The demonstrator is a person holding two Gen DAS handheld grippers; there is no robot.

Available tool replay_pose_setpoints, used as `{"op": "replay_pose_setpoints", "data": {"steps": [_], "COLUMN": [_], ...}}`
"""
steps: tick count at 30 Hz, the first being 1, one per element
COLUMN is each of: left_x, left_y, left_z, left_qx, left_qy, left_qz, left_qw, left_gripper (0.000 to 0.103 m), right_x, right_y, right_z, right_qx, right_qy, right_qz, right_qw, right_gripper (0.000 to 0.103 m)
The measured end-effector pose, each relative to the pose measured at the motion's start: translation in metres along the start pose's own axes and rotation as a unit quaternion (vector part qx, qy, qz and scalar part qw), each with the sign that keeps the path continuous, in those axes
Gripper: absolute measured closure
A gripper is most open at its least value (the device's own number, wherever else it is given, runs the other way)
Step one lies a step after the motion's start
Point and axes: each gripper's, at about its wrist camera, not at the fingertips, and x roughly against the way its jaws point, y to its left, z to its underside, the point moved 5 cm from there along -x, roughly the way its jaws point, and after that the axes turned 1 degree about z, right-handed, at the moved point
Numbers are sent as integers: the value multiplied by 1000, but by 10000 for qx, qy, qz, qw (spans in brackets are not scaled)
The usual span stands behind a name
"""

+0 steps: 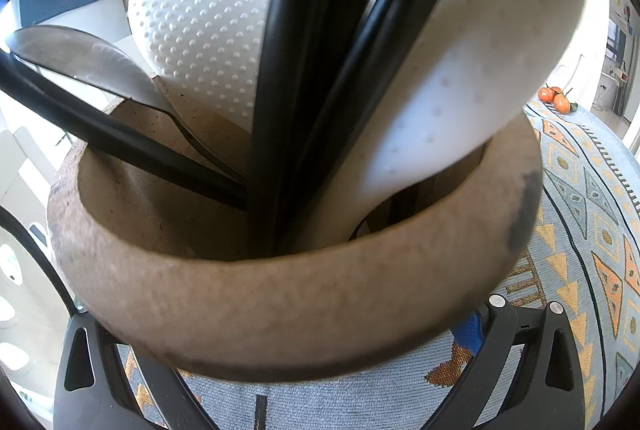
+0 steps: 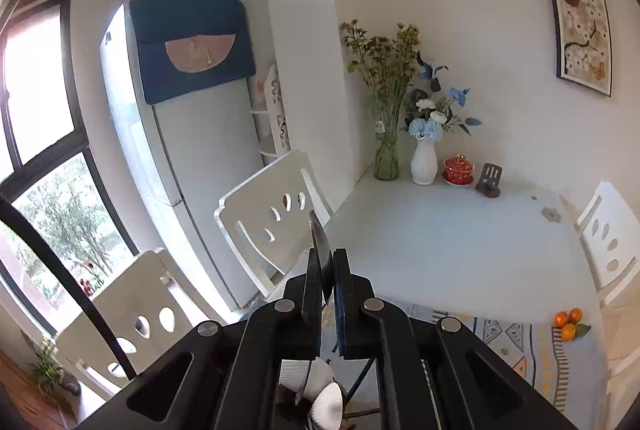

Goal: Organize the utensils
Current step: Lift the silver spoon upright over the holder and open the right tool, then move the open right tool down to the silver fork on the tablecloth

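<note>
My left hand-held gripper [image 1: 280, 362] straddles the brown holder [image 1: 280, 310], one finger at each side of its wall; whether the pads press it I cannot tell. Inside stand black handles [image 1: 304, 70], two white dimpled spatulas [image 1: 200, 10] and, at ten o'clock, a metal spoon [image 1: 88, 58]. My right hand-held gripper [image 2: 327, 278] is clamped on a thin dark blade [image 2: 320, 242] that sticks up at twelve o'clock. Farther along the counter [image 2: 460, 238], oranges [image 2: 568, 324] lie at three o'clock, vases [image 2: 424, 160] at one.
</note>
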Motion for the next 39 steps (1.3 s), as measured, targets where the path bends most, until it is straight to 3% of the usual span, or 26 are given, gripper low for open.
{"op": "replay_pose_setpoints", "data": {"steps": [6, 11, 15, 20, 23, 27, 33, 39], "left_x": [0, 0, 3, 5, 6, 3, 3, 2], "left_y": [0, 4, 2, 2, 1, 4, 4, 4], "left_z": [0, 2, 1, -2, -2, -1, -1, 0], "left_qx": [1, 4, 10, 12, 6, 9, 7, -13], "left_qy": [0, 0, -6, 4, 5, 7, 7, -1], "left_qz": [-1, 0, 2, 7, 2, 5, 3, 13], "left_qw": [10000, 10000, 10000, 10000, 10000, 10000, 10000, 10000], "left_gripper": [2, 2, 2, 2, 2, 2, 2, 4], "right_x": [-4, -6, 7, 31, 46, 49, 23, -23], "right_y": [4, 2, -4, -20, -36, -73, -142, -180], "right_z": [6, 11, 6, -11, -20, -16, 21, 76], "right_qx": [174, 157, 56, -142, -265, -722, -1997, -3009], "right_qy": [158, 519, 381, -16, -332, -371, 280, 1227], "right_qz": [8, -251, -391, -364, -136, 241, 54, -561], "right_qw": [9997, 9982, 9985, 9992, 9990, 9964, 9794, 9441], "right_gripper": [98, 93, 89, 69, 58, 58, 58, 58]}}
